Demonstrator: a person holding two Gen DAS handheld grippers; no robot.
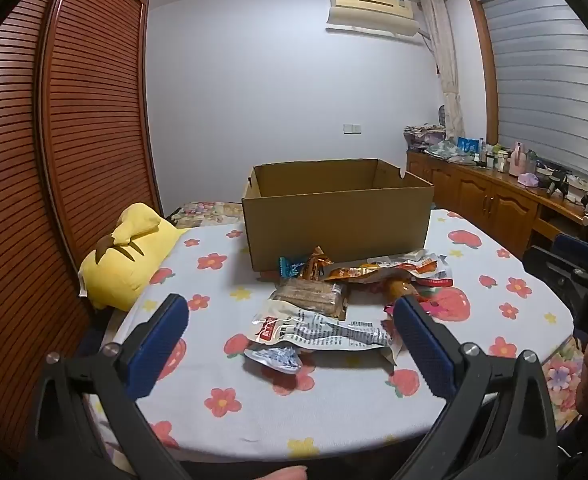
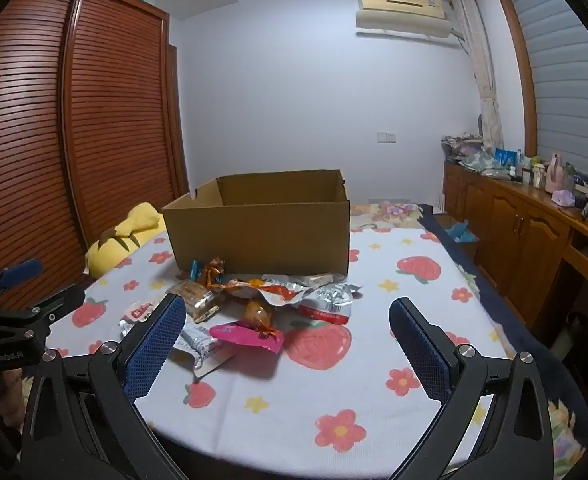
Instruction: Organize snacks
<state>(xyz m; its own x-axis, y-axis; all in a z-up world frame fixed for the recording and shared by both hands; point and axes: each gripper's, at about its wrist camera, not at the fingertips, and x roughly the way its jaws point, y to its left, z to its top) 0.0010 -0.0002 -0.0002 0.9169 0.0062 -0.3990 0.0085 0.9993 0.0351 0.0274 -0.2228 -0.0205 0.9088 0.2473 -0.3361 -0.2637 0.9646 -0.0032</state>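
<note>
We see the snacks (image 1: 333,300) heaped on the tabletop (image 1: 254,400) before the box (image 1: 337,216), at 12 o'clock of our left hand-held gripper (image 1: 290,340), 11 o'clock of the right (image 2: 286,340); both spread, empty.

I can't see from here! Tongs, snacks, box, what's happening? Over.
Left tongs open, empty; right tongs too. Snack pile loose before cardboard box. Nothing blocking.

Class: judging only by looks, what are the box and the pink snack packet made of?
Box: seemingly corrugated cardboard, matte brown, with raw cut edges at the open top. Pink snack packet: probably thin plastic film, glossy and crinkled; it catches light along its folds.
</note>
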